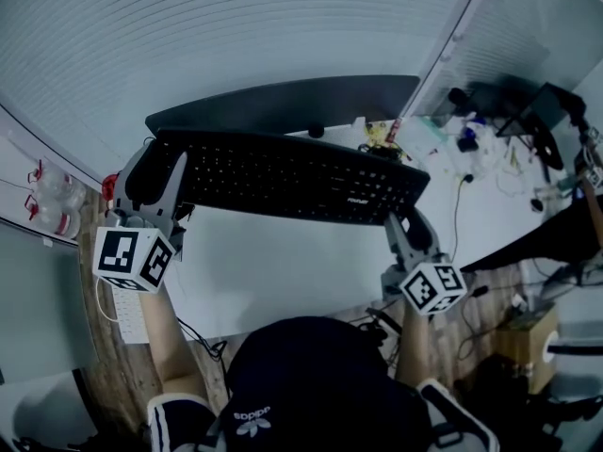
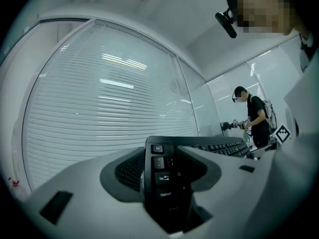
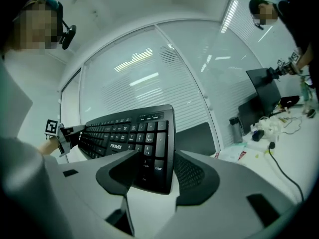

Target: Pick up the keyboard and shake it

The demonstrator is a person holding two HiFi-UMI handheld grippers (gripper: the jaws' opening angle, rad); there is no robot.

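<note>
White desk (image 1: 283, 271) below kbd (image 1: 283, 172), blinds (image 1: 188, 36) beyond

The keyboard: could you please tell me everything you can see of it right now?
The keyboard is black, plastic-looking and full-size, with white key legends, a number pad and a white brand mark near its front edge. It is held clear of the white table, keys facing up. The left gripper is shut on its left end, over the Esc and Tab keys. The right gripper is shut on its right end, at the number pad's Enter key. No cable shows.
</note>
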